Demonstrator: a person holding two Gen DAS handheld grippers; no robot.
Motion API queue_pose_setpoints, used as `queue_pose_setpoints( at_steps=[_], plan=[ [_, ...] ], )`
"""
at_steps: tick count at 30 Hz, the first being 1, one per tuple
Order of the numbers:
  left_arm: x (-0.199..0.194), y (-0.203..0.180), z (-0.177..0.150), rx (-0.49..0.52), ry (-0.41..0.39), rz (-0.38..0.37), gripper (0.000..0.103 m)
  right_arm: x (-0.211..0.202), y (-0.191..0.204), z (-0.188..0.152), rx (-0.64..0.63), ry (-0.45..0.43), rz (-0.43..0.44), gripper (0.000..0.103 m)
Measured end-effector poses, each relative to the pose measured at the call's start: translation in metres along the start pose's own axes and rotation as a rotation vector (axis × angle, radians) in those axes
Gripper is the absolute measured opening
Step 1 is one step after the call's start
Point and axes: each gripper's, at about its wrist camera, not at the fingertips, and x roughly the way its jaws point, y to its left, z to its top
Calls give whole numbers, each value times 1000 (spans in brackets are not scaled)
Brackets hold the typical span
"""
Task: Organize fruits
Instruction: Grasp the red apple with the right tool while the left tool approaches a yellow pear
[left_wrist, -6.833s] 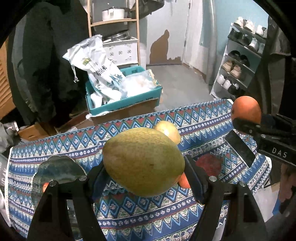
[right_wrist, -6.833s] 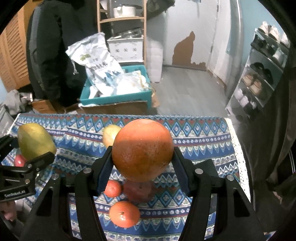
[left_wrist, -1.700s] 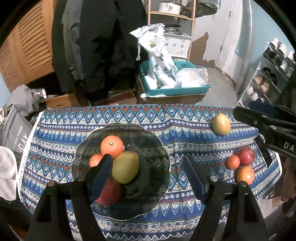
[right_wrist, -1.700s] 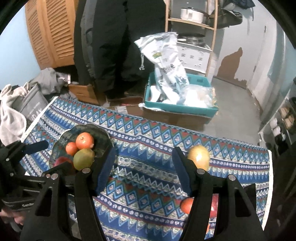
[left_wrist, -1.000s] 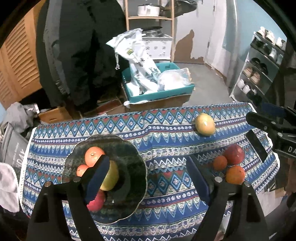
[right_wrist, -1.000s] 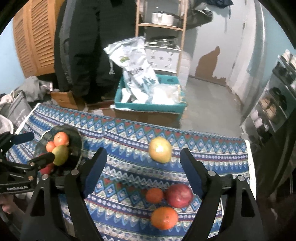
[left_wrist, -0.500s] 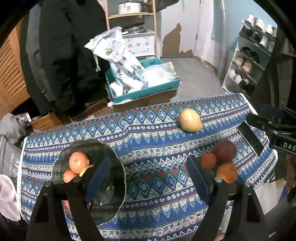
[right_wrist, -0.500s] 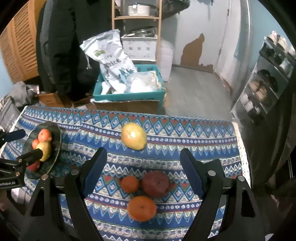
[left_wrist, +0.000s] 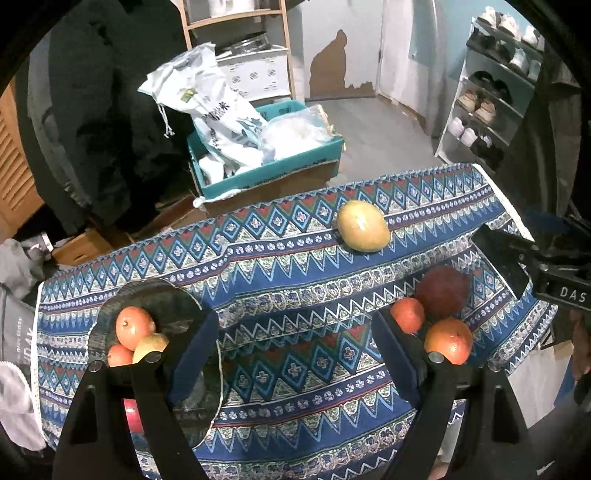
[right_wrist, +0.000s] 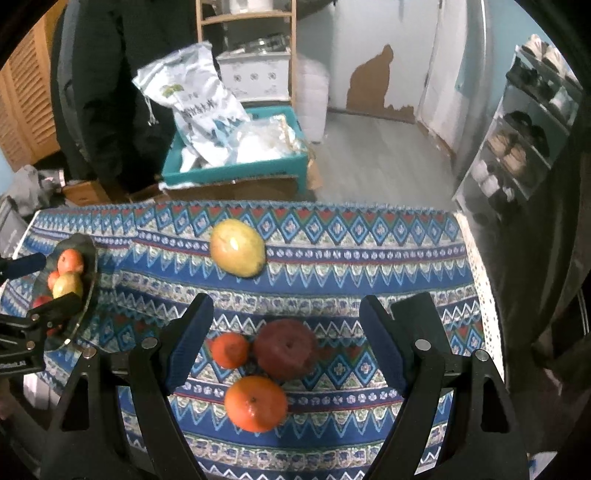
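A dark glass plate at the table's left holds an orange, a green mango and smaller red fruit. On the patterned cloth lie a yellow mango, a dark red apple, a small tangerine and a big orange. My left gripper is open and empty above the table's middle. My right gripper is open and empty above the apple, tangerine and big orange; the yellow mango lies beyond them.
The table's far edge drops to the floor, where a teal crate with bags stands. A shoe rack is at the right. A dark coat hangs at the back left.
Both grippers have swung right, away from the plate, where they had released the green mango and the orange. The loose fruit now sits nearer, between the right gripper's fingers.
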Motion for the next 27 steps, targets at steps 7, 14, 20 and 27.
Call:
queue_pose_setpoints(
  at_steps=[7, 14, 20, 27],
  plan=[
    [23, -9, -4, 19, 40, 6, 86, 39, -6, -18, 1, 114, -4, 81],
    [40, -9, -6, 12, 60, 5, 86, 76, -15, -35, 43, 216, 26, 81],
    [56, -8, -8, -4, 81, -1, 86, 98, -12, -40, 56, 270, 44, 81],
    [67, -4, -10, -19, 101, -1, 86, 119, -9, -46, 45, 317, 45, 81]
  ],
)
